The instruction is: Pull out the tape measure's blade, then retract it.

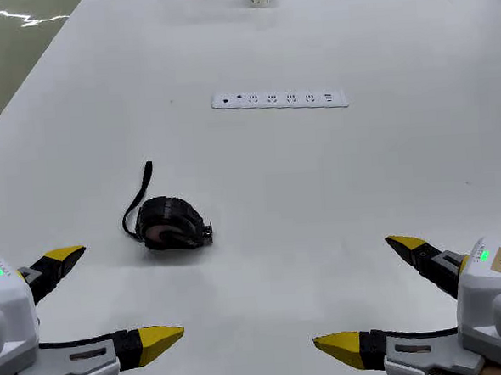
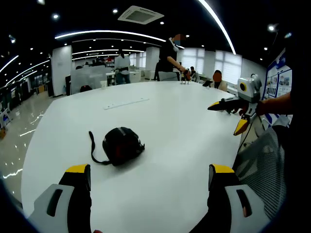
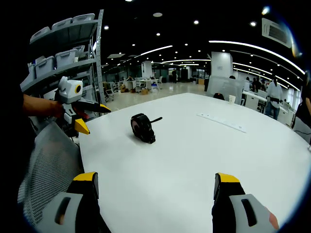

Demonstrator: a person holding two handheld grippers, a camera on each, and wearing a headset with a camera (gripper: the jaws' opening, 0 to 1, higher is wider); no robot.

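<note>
on the white table [image 1: 336, 199], a little ahead of my left gripper [image 1: 125, 290], sits the black tape measure [image 1: 172, 224], its wrist strap [image 1: 139, 194] trailing away from me. my left gripper and my right gripper [image 1: 359, 293] are both spread wide, holding nothing, clear of it. the blade looks wound in, though that end is too small to be sure. a power strip [image 1: 279, 100] lies farther off.

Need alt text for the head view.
A black tape measure lies on a white table, blade in. The left gripper and right gripper hover open nearer the camera; a white power strip lies beyond.
</note>
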